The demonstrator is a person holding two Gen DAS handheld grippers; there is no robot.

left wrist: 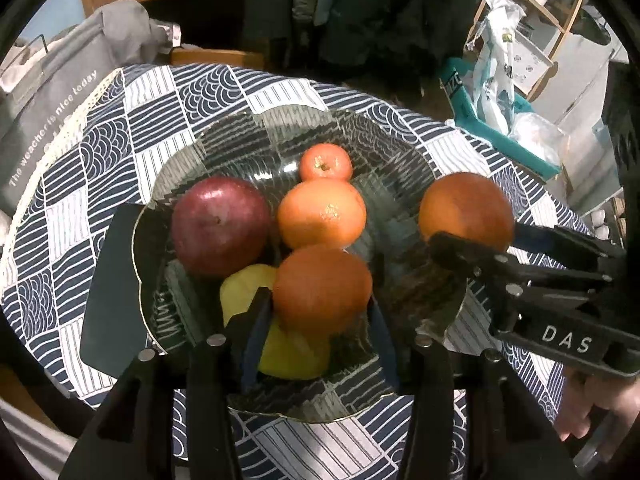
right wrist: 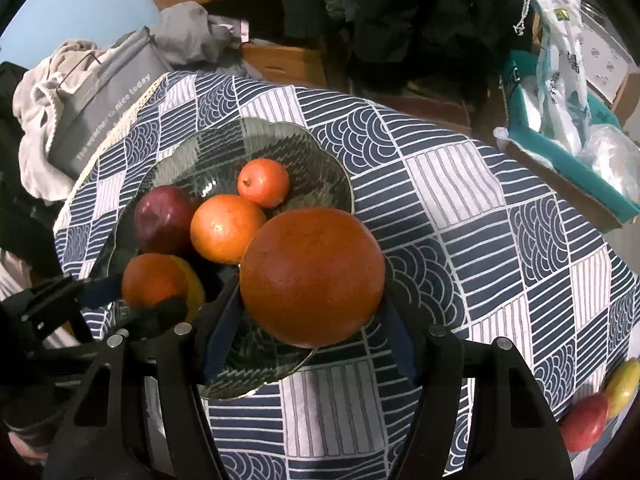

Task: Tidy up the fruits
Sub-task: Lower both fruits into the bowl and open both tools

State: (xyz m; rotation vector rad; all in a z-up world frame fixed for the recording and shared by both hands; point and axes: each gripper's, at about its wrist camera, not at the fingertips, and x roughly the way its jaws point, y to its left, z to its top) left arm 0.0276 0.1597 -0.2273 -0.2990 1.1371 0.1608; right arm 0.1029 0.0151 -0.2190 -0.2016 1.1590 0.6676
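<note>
A glass plate [left wrist: 224,136] on the patterned tablecloth holds a dark red apple [left wrist: 220,226], an orange [left wrist: 322,214], a small tangerine [left wrist: 326,162] and a yellow fruit [left wrist: 240,292]. My left gripper [left wrist: 320,316] is shut on an orange [left wrist: 322,284] low over the plate's near side. My right gripper [right wrist: 312,312] is shut on a large orange [right wrist: 312,276] held above the plate's right rim [right wrist: 344,184]; it also shows in the left wrist view [left wrist: 466,208].
A red fruit [right wrist: 584,424] and a yellow-green fruit [right wrist: 622,386] lie on the cloth at the near right. A grey bag [left wrist: 48,112] stands at the table's left. A teal box [right wrist: 560,156] with plastic bags sits beyond the right edge.
</note>
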